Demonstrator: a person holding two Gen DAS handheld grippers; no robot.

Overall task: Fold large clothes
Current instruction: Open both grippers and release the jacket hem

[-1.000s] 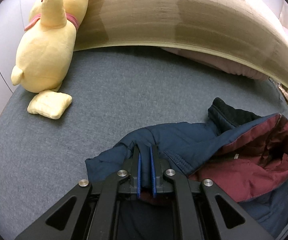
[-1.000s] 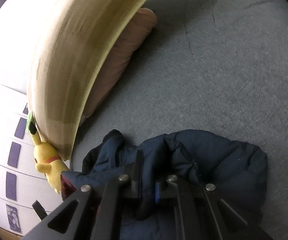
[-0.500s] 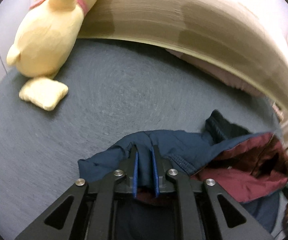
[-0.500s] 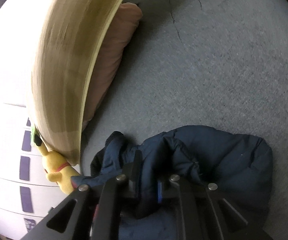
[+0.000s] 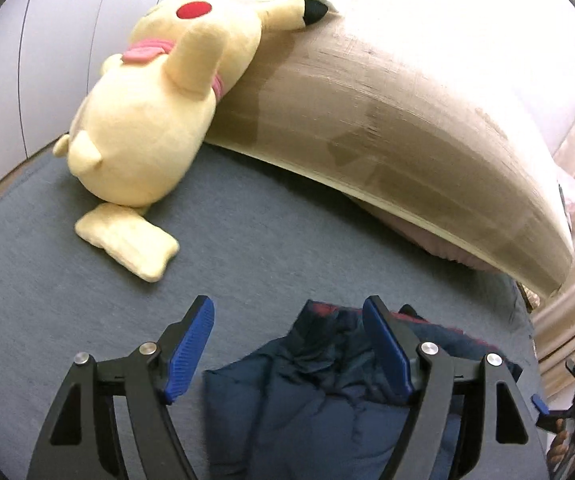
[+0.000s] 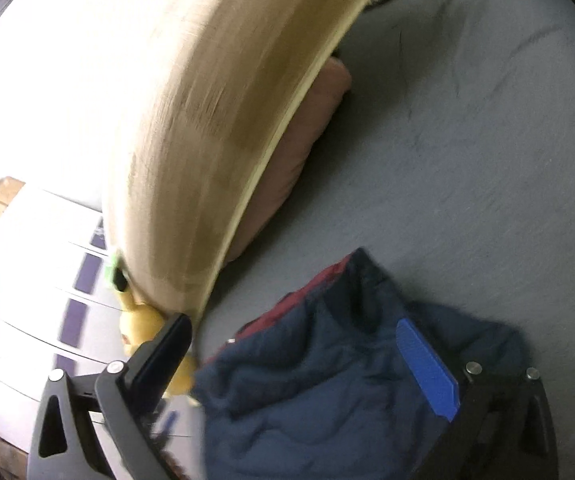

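Note:
A navy padded jacket (image 5: 319, 396) with a dark red lining lies crumpled on the grey bed (image 5: 247, 240). My left gripper (image 5: 287, 320) is open above it, with the jacket's upper edge between and below the blue fingertips. In the right wrist view the jacket (image 6: 327, 392) lies under my right gripper (image 6: 299, 328), which is open wide, its blue pad (image 6: 427, 368) over the fabric. A strip of red lining (image 6: 287, 304) shows at the jacket's far edge.
A yellow plush toy (image 5: 155, 112) leans on the tan headboard (image 5: 387, 120) at the far left of the bed. A pink pillow (image 6: 299, 156) lies under the headboard. White drawers (image 6: 47, 288) stand beside the bed. Curtains (image 5: 567, 320) hang at the right.
Both grippers have opened and let go of the jacket, which has dropped onto the bed. Both cameras have tilted and pulled back.

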